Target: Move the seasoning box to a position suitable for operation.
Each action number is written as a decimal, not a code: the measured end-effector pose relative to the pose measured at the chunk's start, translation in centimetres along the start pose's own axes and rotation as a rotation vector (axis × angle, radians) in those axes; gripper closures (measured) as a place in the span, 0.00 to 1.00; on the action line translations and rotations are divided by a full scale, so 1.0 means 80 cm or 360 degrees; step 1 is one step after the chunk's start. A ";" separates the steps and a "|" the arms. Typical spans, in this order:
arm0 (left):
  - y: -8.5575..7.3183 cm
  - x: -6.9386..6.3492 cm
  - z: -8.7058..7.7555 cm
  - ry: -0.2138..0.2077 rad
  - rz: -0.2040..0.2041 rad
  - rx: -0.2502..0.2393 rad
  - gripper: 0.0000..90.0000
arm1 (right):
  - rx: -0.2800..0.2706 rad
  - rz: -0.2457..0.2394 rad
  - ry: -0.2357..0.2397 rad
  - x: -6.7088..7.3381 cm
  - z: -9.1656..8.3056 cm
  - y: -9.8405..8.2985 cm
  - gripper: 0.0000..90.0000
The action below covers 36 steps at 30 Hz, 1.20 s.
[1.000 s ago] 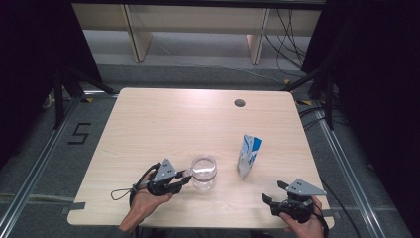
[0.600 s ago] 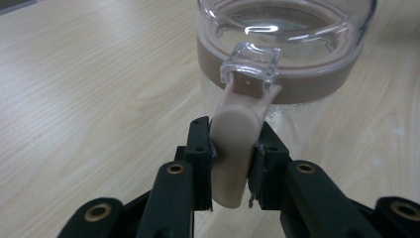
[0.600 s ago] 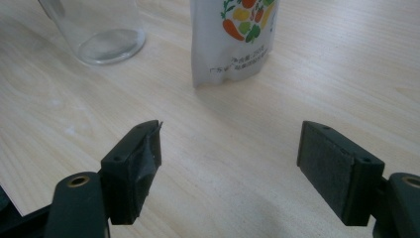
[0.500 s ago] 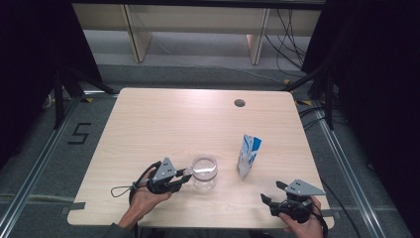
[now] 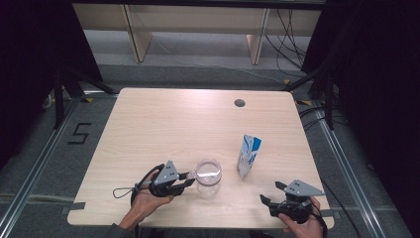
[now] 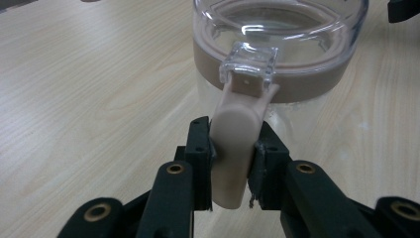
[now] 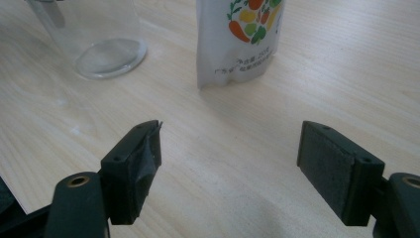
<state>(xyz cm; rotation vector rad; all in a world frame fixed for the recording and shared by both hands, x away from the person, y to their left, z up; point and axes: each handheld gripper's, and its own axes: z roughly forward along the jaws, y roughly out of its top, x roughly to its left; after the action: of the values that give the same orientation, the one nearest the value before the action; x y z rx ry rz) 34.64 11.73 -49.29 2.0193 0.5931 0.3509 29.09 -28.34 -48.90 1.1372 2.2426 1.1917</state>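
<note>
On the wooden table (image 5: 163,124), the left tool (image 5: 190,178) clamps the clear pitcher's (image 5: 208,176) handle (image 6: 237,148); the right tool (image 7: 228,168) gapes empty.

Both grippers are showing black jaws with brass-ringed screw holes, grey triangular plates on top and black cables trailing behind.

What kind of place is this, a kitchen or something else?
Probably a lab or recording studio, not a kitchen: a bare wooden table with a cable hole, black curtains at the sides, loose cables and floor rails around it.
</note>
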 end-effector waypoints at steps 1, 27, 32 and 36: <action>0.000 0.000 0.000 0.0005 -0.0010 -0.0004 0.81 | 0.0003 -0.0002 -0.0009 0.000 -0.001 0.000 0.29; -0.007 -0.022 -0.038 0.0076 -0.0361 0.0027 0.31 | -0.0029 -0.0004 0.0046 0.004 0.000 0.000 0.31; -0.009 -0.026 -0.043 0.0090 -0.0456 0.0039 0.29 | -0.0023 0.0014 0.0078 0.008 0.002 0.002 0.32; -0.010 -0.028 -0.042 0.0086 -0.0469 0.0038 0.27 | -0.0058 -0.0034 0.0083 0.005 0.002 0.002 0.32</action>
<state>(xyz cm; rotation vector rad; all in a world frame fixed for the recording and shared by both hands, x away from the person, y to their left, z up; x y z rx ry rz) 30.95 13.31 -48.33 1.9145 0.9190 0.2216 29.04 -27.91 -48.88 1.0778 2.2554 1.2624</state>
